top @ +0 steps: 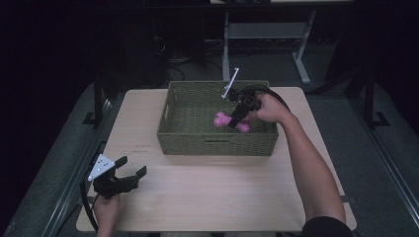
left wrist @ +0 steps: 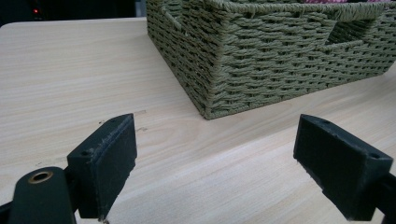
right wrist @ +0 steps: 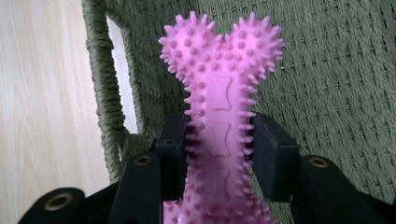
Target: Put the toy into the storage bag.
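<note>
Tongs, right (top: 236, 117): clamped on bone (top: 223, 120) shank, inside basket (top: 216, 143) | left tongs (top: 132, 169): apart, idle over bench (top: 207, 192) | my next: lower until bone rests on weave, then release.

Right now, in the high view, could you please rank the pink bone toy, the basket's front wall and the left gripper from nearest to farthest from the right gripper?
1. Pink bone toy: clamped between the jaws of the right gripper, inside the basket.
2. Basket's front wall: just below the toy, toward the person.
3. Left gripper: far off at the table's lower left, jaws open.
</note>
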Demonstrator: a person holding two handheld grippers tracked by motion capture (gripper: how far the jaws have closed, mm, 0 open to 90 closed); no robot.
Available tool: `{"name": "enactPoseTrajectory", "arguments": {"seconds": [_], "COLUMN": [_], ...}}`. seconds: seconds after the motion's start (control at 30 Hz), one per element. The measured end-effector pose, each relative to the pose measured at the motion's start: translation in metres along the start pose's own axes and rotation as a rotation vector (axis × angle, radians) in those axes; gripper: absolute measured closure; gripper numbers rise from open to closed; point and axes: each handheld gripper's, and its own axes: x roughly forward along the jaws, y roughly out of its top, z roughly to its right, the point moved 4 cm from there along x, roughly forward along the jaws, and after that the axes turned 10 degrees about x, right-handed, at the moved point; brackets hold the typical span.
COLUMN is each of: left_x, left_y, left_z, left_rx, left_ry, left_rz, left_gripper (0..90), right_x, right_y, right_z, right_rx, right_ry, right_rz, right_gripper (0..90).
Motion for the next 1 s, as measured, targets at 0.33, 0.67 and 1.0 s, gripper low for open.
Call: {"name": "enactPoseTrajectory", "arguments": {"seconds": [0.33,0.67,1.0], "left_x": [0.0,0.0,0.0], "left_y": [0.0,0.0,0.0], "left_z": [0.0,0.0,0.001], "left_rx": [-0.001,-0.004,-0.001], "left_ry": [-0.001,-0.001,-0.003], "left_rz": [0.0,0.001,-0.001], "left_gripper": [12.8,12.8,12.8], "right_x": [0.008,0.022,0.028], "right_y": [-0.001,-0.003,-0.002], "right_z": [0.003,0.005,0.004], "right_rx": [0.008,0.016,0.018], "right_ry": [0.008,0.021,0.02], "right_rz": [-0.002,-0.025,-0.031], "right_gripper": [58.0,58.0,57.8]}}
